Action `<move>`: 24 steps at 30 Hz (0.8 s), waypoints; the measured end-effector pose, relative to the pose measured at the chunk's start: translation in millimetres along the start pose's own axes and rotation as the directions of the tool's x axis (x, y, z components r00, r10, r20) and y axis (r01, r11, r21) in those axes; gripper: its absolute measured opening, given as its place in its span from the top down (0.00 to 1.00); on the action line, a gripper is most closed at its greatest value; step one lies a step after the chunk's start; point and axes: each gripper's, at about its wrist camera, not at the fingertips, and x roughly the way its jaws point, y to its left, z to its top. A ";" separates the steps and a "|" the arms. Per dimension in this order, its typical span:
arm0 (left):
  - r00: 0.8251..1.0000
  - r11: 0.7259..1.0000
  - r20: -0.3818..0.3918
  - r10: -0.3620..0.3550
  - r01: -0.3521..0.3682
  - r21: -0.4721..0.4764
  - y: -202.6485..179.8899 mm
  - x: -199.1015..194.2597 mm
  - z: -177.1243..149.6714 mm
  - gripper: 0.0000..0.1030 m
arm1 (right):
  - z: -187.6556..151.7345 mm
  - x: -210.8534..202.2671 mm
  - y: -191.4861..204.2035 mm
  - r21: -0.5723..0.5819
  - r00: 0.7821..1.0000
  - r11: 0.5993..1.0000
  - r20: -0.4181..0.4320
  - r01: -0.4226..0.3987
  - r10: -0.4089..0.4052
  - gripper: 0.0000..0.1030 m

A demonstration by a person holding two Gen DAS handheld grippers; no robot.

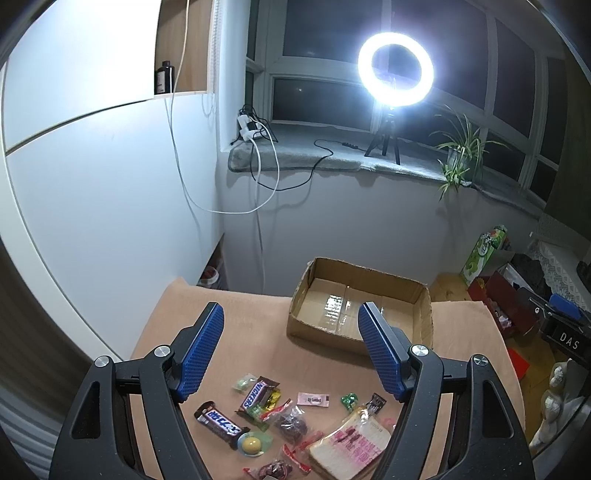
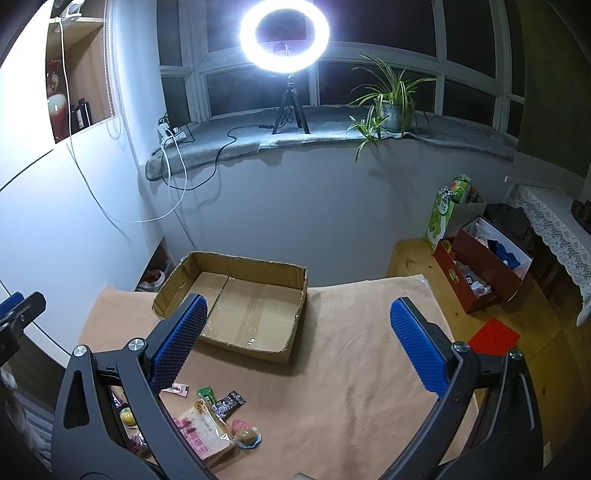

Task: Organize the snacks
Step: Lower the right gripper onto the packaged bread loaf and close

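Judging by the empty box [image 1: 360, 306] ahead, nothing is sorted: both tools, left tool [image 1: 291, 350] and right tool [image 2: 295, 343], hover spread, with all snacks [image 1: 295, 421] loose on the counter [image 2: 351, 369] beneath them.

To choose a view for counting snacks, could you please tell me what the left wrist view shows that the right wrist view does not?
Only the left wrist view shows the two Snickers bars and the red-wrapped sweets. Only the right wrist view shows the red mat on the floor. Both show the empty cardboard box, the bread packet, the ring light, and open grippers: left gripper, right gripper.
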 end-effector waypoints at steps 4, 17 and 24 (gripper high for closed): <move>1.000 1.000 -0.001 0.001 -0.001 -0.005 2.2 -0.8 -2.5 0.27 | -1.4 0.1 1.7 -0.005 1.000 1.000 -0.002 -0.002 0.002 0.02; 0.998 0.999 -0.050 -0.023 0.022 -0.032 14.5 7.6 -14.8 0.27 | -16.1 16.4 8.2 -0.048 0.997 0.998 -0.067 -0.033 0.029 0.02; 0.989 0.997 -0.139 -0.051 0.042 -0.068 33.0 21.2 -34.4 0.27 | -36.1 36.6 14.5 -0.092 0.986 0.992 -0.151 -0.087 0.073 0.02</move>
